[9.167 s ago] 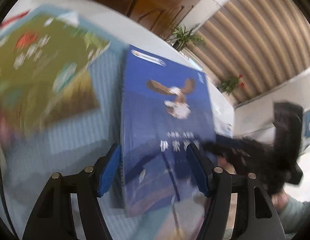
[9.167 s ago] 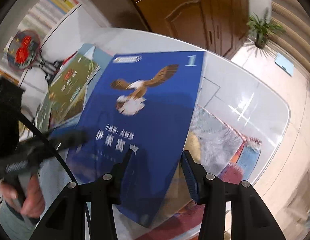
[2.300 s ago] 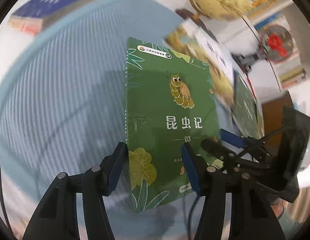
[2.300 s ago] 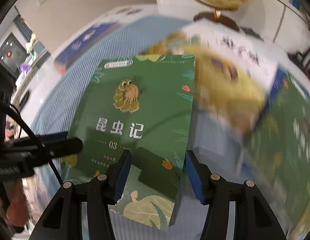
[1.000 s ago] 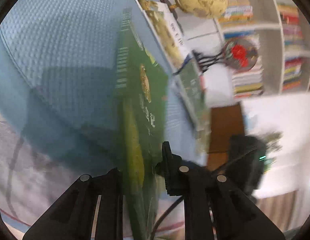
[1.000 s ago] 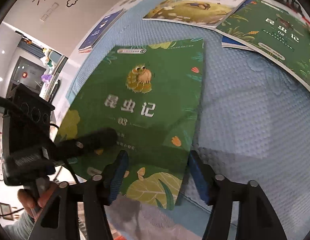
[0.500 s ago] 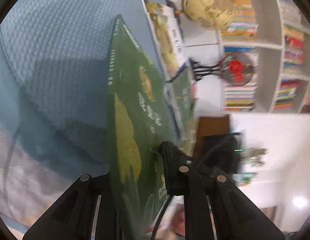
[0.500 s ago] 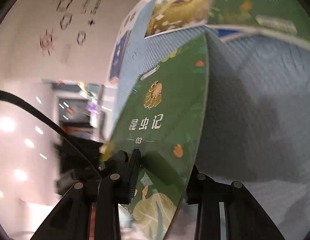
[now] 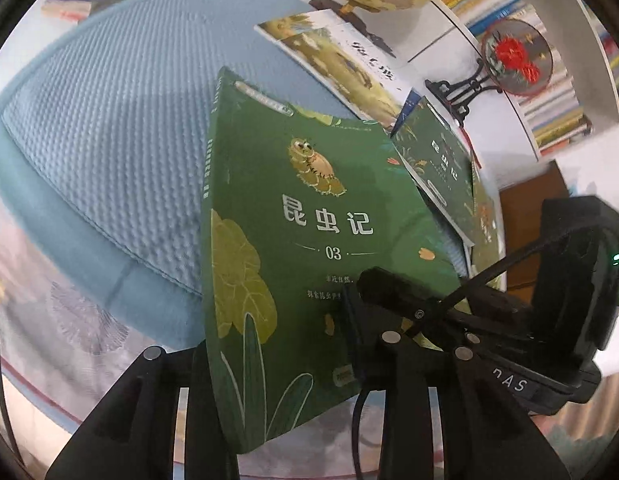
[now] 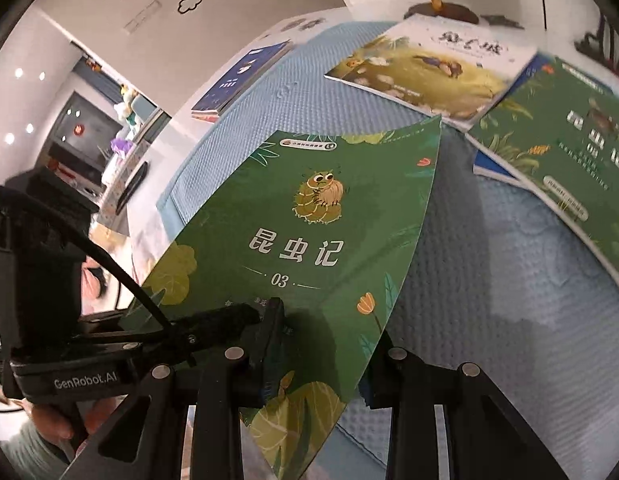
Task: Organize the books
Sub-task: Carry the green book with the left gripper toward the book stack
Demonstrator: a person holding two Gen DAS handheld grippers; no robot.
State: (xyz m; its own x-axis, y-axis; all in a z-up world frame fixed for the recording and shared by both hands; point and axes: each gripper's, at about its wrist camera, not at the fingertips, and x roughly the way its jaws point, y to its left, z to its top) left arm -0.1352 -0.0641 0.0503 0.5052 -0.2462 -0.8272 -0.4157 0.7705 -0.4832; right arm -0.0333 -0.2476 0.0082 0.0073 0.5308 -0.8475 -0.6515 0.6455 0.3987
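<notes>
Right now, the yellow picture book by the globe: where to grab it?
Likely the left corner of the picture book, coming in low across the bare mat. It lies flat, and that end is clear; the right end meets the green book beside it, and the globe stand crowds the far edge.

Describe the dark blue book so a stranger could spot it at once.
Start at the light blue quilted mat. Past its far left edge, the dark blue book lies alone on the white surface. Its neighbours are green or yellow; only this one is navy.
</notes>
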